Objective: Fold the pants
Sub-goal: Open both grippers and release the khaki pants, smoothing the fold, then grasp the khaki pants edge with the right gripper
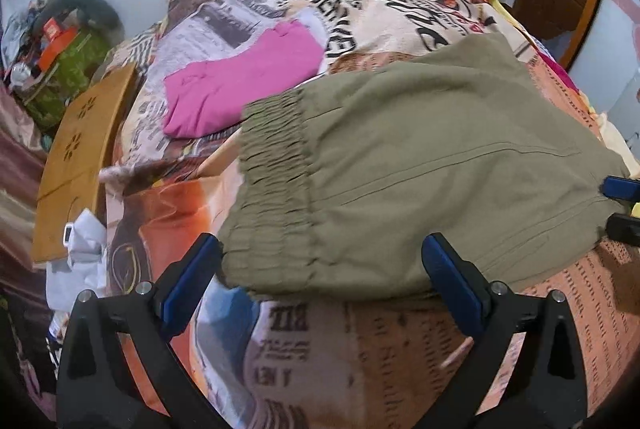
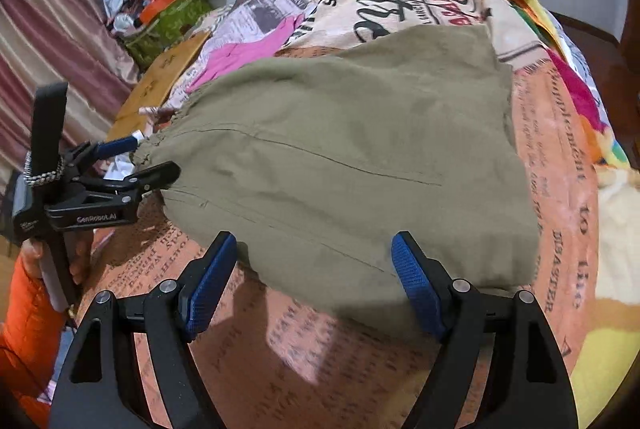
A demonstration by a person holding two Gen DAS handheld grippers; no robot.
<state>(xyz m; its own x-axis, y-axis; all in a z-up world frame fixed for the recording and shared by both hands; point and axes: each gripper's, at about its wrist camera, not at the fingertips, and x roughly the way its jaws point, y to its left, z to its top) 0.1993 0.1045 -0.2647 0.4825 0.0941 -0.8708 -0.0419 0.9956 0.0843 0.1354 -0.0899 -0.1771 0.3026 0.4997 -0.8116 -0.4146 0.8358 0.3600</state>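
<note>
While both tongs stand wide open and hold nothing, the left gripper point(image 1: 320, 269) sits at the gathered waistband end of the olive pants point(image 1: 420, 165), and the right gripper point(image 2: 312, 269) sits at the near edge further along. Those pants lie folded into a compact block on the newspaper-print bedspread point(image 1: 392, 361). Beyond them lies a pink garment point(image 1: 240, 81). A wooden board point(image 1: 80, 157) stands at the bed's left side.
</note>
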